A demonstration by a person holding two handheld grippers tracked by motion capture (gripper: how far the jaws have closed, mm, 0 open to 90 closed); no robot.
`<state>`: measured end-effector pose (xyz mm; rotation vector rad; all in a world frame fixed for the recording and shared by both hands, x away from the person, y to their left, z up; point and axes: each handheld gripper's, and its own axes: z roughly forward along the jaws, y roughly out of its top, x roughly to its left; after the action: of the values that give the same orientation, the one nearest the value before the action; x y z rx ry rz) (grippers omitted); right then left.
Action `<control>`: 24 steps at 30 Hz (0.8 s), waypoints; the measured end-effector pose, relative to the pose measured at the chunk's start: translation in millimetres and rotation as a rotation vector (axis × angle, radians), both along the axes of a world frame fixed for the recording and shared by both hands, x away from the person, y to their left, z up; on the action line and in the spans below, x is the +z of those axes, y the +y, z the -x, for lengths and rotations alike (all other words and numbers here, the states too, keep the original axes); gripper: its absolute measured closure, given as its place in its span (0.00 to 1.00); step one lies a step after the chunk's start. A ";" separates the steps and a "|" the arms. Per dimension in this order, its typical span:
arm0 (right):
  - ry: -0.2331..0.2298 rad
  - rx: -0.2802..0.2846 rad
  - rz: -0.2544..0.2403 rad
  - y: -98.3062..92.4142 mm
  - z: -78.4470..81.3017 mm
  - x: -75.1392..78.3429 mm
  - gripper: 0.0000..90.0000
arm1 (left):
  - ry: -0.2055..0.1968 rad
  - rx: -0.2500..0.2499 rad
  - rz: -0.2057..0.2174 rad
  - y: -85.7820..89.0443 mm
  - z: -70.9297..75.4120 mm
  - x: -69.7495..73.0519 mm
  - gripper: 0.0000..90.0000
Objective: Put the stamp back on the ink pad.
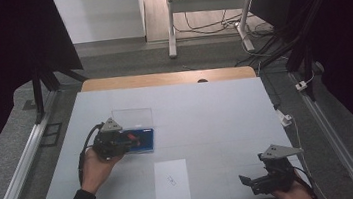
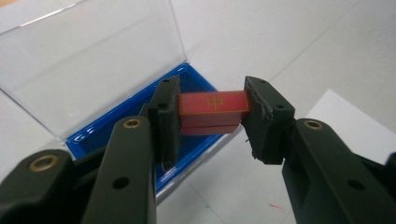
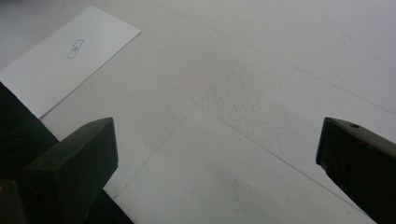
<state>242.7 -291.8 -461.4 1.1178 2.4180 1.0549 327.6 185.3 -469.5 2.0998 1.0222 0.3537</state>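
1. The table [image 1: 207, 121] is the largest thing, a pale grey-white surface with faint seam lines; a strip of bare wood runs along its far edge in the high view.
2. A white sheet of paper [image 1: 171, 184] lies flat near the table's near edge, between the two hands; a small printed rectangle sits at its middle; the right gripper view also shows it [image 3: 65, 58] at upper left.
3. A blue case [image 2: 140, 123] sits left of centre on the table; its clear lid [image 2: 88, 60] stands open, tilted back on the far side.
4. The right gripper [image 1: 261, 180] rests at the near right corner of the table, well apart from the case; its jaws stand wide, with bare table between them.
5. The left gripper [image 2: 212, 109] is at the near right edge of the blue case; its jaws are narrowed onto a red block, one pad on each end.
6. The red block [image 2: 214, 103], smallest of all, is held level just above the case's edge; a thin gold outline and a small cross mark its upper face.
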 end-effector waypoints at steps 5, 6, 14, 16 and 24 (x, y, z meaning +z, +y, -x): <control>0.002 -0.001 0.002 0.4 -0.3 -0.2 0.00 | 0.008 0.019 -0.007 2.5 -7.5 -4.9 0.65; 0.002 -0.001 0.003 0.5 -0.3 -0.3 0.00 | 0.012 0.022 -0.006 3.1 -9.0 -6.0 0.65; 0.008 -0.001 0.007 1.0 -0.7 -0.5 0.00 | 0.030 0.047 -0.031 3.2 -22.0 -16.3 0.65; 0.009 -0.001 0.009 0.9 -0.7 -0.4 0.00 | 0.037 0.050 -0.043 2.0 -24.6 -19.4 0.65; 0.008 -0.001 0.007 0.8 -0.7 -0.6 0.00 | 0.058 0.063 -0.085 -1.9 -31.4 -26.4 0.65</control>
<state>243.4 -291.0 -462.0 1.1228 2.4257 1.0426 358.9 183.4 -495.9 2.1684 1.1276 0.3750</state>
